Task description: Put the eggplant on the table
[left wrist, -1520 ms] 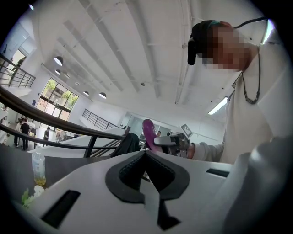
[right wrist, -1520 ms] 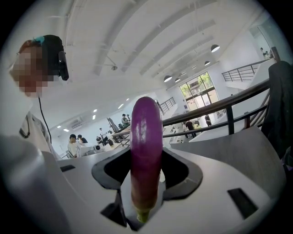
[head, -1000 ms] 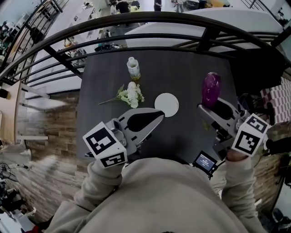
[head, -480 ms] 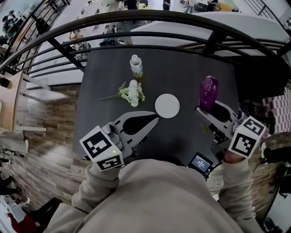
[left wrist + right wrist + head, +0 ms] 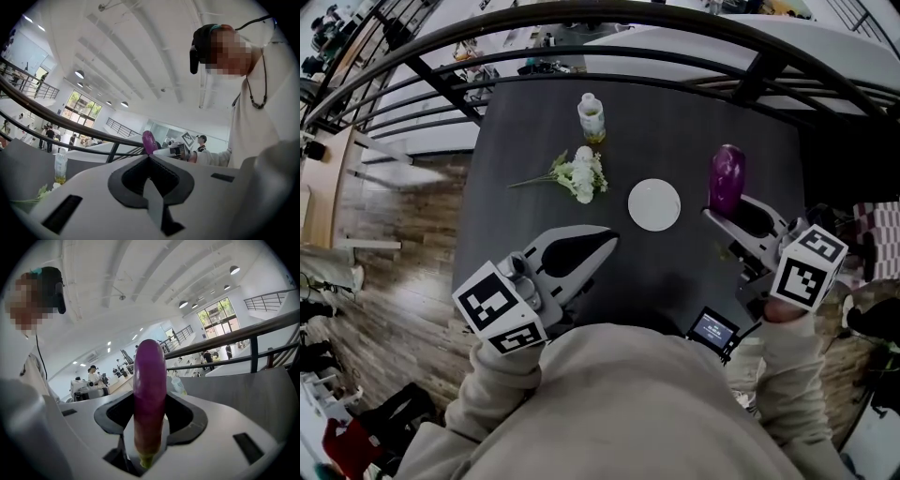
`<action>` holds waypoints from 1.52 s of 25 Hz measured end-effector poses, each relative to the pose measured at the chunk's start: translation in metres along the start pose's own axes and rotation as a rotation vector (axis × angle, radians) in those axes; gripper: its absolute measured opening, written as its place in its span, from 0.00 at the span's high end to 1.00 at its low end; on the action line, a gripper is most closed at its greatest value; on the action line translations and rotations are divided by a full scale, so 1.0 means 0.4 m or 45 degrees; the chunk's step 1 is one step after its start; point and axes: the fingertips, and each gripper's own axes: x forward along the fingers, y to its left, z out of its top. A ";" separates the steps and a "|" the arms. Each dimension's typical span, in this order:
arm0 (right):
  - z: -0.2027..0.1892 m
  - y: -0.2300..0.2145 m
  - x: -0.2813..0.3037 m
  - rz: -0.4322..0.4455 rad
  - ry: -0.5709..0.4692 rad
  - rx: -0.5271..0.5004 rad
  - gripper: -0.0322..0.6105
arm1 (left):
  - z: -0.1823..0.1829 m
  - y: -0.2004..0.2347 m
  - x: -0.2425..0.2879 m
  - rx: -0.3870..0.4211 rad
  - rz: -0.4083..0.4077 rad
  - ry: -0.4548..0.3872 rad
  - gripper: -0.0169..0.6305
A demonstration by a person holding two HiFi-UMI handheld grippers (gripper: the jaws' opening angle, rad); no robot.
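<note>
Head view: yellowish liquid [image 5: 594,137] low in bottle [image 5: 592,117], eggplant [image 5: 727,176] in right claw [image 5: 725,208].

Black railing [image 5: 253,352], wood floor [image 5: 394,216], white ceiling [image 5: 140,61], round lamps [image 5: 79,74], tall windows [image 5: 218,315].

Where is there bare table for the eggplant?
The table is bare right of the bottle, beyond the plate and eggplant, and on the plate's near side. It is crowded around the flowers.
</note>
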 end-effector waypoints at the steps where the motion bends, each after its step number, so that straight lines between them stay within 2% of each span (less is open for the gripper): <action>1: -0.002 0.001 0.000 0.006 0.010 0.003 0.63 | 0.002 -0.006 -0.004 -0.003 0.005 -0.002 0.96; 6: -0.012 0.007 0.016 0.037 0.050 0.013 0.63 | 0.003 -0.024 -0.022 -0.011 0.004 -0.006 0.96; 16: -0.081 -0.042 0.083 0.050 0.125 0.015 0.63 | -0.063 0.013 -0.040 -0.054 0.055 0.017 0.96; 21: -0.104 -0.055 0.115 0.052 0.162 0.021 0.63 | -0.087 0.017 -0.050 -0.079 0.033 0.041 0.96; 38: -0.184 -0.130 0.197 0.030 0.274 0.023 0.63 | -0.146 0.066 -0.101 -0.166 0.154 0.040 0.96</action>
